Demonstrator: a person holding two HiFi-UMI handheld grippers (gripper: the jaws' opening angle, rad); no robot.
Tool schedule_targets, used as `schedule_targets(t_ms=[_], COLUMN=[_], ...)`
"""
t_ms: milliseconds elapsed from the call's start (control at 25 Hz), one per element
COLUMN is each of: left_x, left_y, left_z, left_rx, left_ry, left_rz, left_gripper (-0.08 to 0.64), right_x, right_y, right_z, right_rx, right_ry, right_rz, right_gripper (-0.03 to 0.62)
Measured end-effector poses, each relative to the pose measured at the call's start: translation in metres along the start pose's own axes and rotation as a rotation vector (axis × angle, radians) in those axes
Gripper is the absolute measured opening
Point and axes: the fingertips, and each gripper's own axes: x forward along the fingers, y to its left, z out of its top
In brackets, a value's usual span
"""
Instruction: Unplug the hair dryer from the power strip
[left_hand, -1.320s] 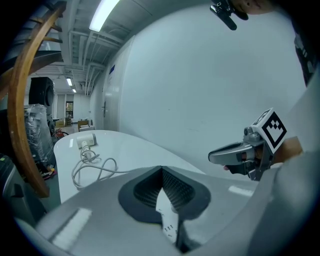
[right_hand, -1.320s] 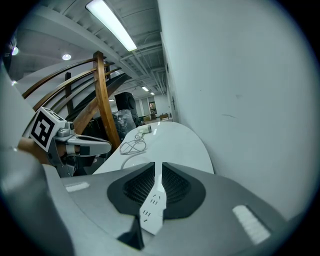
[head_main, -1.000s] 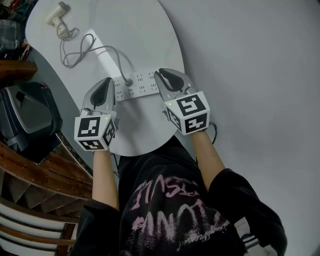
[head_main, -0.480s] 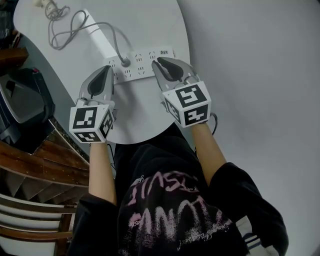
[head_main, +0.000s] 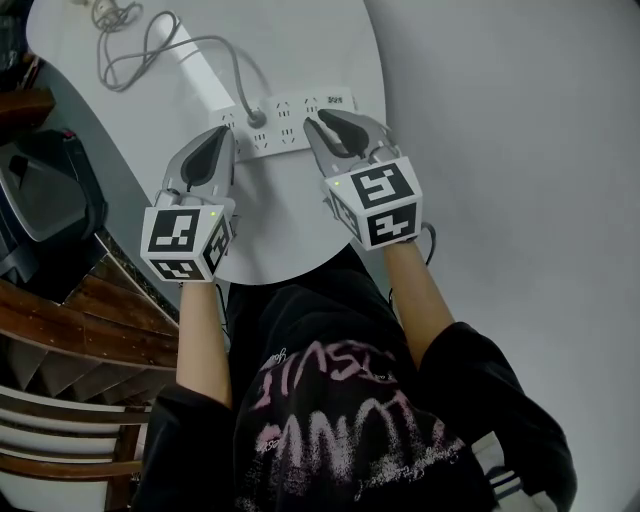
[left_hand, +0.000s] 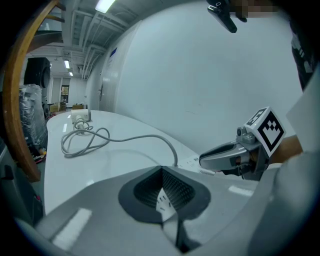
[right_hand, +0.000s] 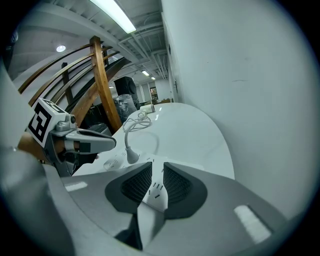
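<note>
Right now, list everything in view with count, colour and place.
table: one, white, oval, centre.
power strip: one, white, near side of the table.
plug: one, grey, in the power strip.
hair dryer: one, white, table's far end.
cable: one, grey, looped from plug to hair dryer.
dark case: one, black, left of table.
wooden rails: several, brown, lower left.
shirt: one, black with pink print, bottom.
left gripper: one, grey, jaws together, at strip's left end.
right gripper: one, grey, jaws apart, just been opening, strip's right end seen between them.
</note>
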Motion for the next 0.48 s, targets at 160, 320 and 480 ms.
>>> schedule_targets(t_ms=[160, 320, 480], left_x=[0.0017, 0.0022, 0.0021], left_y=[-0.0026, -0.0045, -0.0071], left_z=[-0.0026, -0.0026, -0.0013], left_rx=[0.003, 0.004, 0.005], left_ry=[0.007, 0.005, 0.004], left_rz=[-0.008, -0.011, -0.018], left_gripper=[0.002, 0.002, 0.002], right_x=[0.0032, 0.0062, 0.0093], right_y=[0.0004, -0.0009, -0.0008], right_z=[-0.0027, -0.0047, -0.0054], right_rx=[-0.023, -0.041, -0.056], right_ry=[0.025, 0.052, 0.083], right_rz=[-0.005, -0.016, -0.018], right_gripper=[0.116, 0.128, 0.153])
